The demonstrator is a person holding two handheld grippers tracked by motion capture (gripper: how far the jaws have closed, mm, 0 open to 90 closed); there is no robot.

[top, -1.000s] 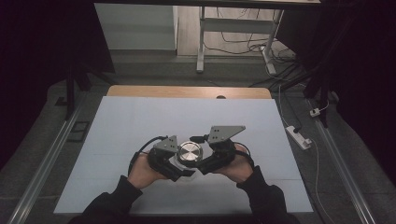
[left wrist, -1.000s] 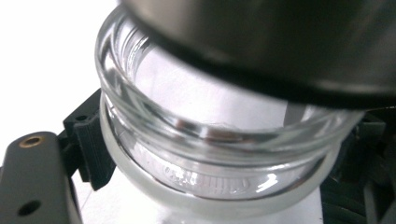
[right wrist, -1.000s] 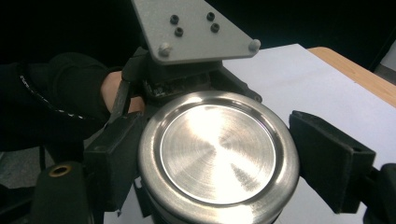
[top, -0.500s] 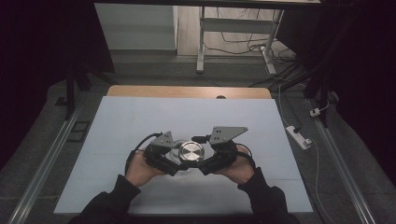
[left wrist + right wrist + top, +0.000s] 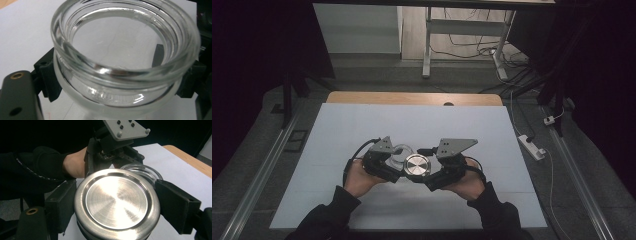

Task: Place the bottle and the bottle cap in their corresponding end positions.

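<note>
A clear glass jar (image 5: 120, 65) with an open threaded mouth sits between my left gripper's (image 5: 117, 82) two black jaws, which are shut on its body just below the neck. My right gripper (image 5: 117, 207) is shut on a round brushed-metal lid (image 5: 116, 203), held flat side up. In the high view the lid (image 5: 416, 165) hangs just right of the jar (image 5: 400, 151), over the near middle of the table, with the left gripper (image 5: 396, 159) and right gripper (image 5: 419, 171) close together. The right gripper view has the jar's rim (image 5: 142, 171) just behind the lid.
The white table top (image 5: 362, 130) spreads all around the hands, with a wooden edge (image 5: 412, 98) at the far side. A power strip (image 5: 530, 146) and cables lie on the floor to the right. A table frame (image 5: 428, 45) stands beyond.
The left gripper has drifted a little left and away from me, so the jar's rim now shows beside the lid. The right gripper and lid have barely moved.
</note>
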